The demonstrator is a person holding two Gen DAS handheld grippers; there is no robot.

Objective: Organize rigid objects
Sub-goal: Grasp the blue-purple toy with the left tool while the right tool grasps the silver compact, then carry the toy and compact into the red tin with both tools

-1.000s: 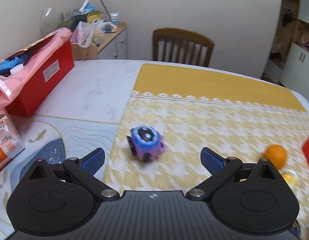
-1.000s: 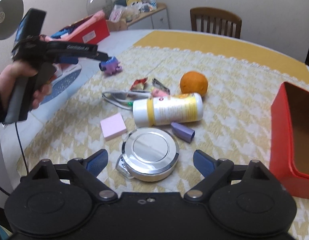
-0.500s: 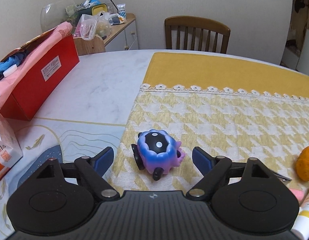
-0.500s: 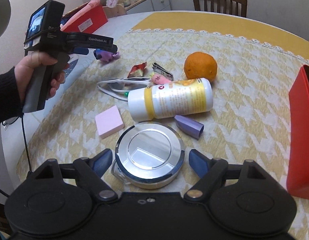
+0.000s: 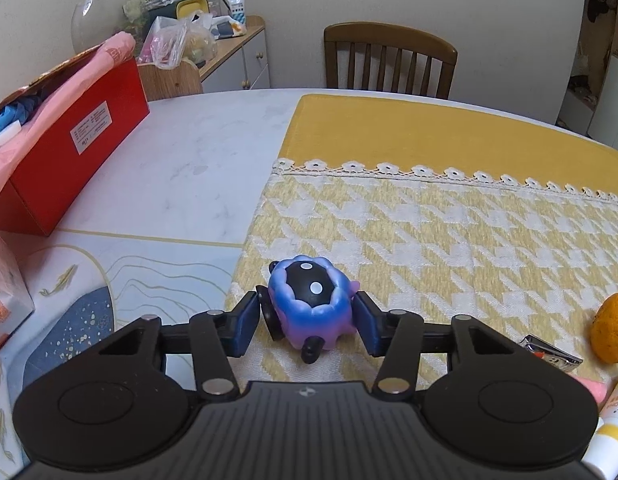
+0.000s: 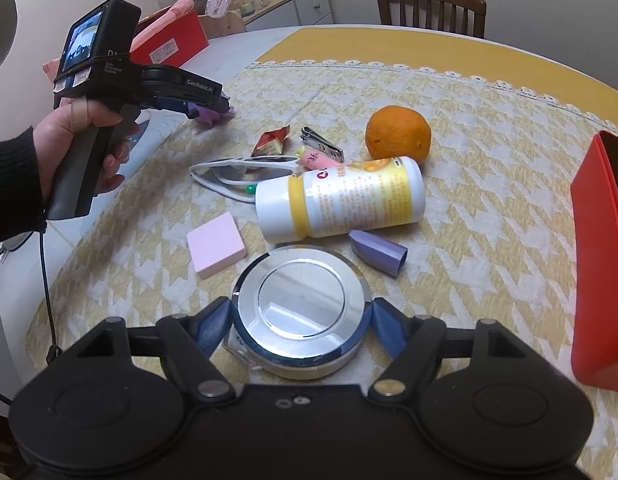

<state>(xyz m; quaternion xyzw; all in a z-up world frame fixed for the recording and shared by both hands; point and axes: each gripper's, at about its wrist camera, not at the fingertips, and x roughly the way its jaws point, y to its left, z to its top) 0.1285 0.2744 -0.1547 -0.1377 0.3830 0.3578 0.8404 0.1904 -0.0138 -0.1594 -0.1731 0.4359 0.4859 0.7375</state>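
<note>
Since the earlier frame our left tool has come down and forward over the blue-and-purple rubbery toy car with a black spotted top, and its jaws have just been closing around it; the toy now sits between the blue pads, which look to be touching or all but touching its sides, so we cannot say for certain that it is clamped. Our right tool has barely shifted, but its jaws have just been closing too, and they now press on both sides of the round silver metal compact mirror.

We judge the task to be at an early stage. The open red cardboard box, far right of the mirror, appears to be the destination, though its inside is mostly out of view, so we cannot tell what it holds. Everything else lies loose on the yellow houndstooth cloth over the bench: the white and yellow plastic bottle on its side just beyond the mirror, the pink square block to the mirror's left, the lilac cap to its right, and beyond the bottle the orange, the metal nail clipper and the white-framed glasses. The toy car rests on the cloth's left edge, well beyond the mirror.
</note>
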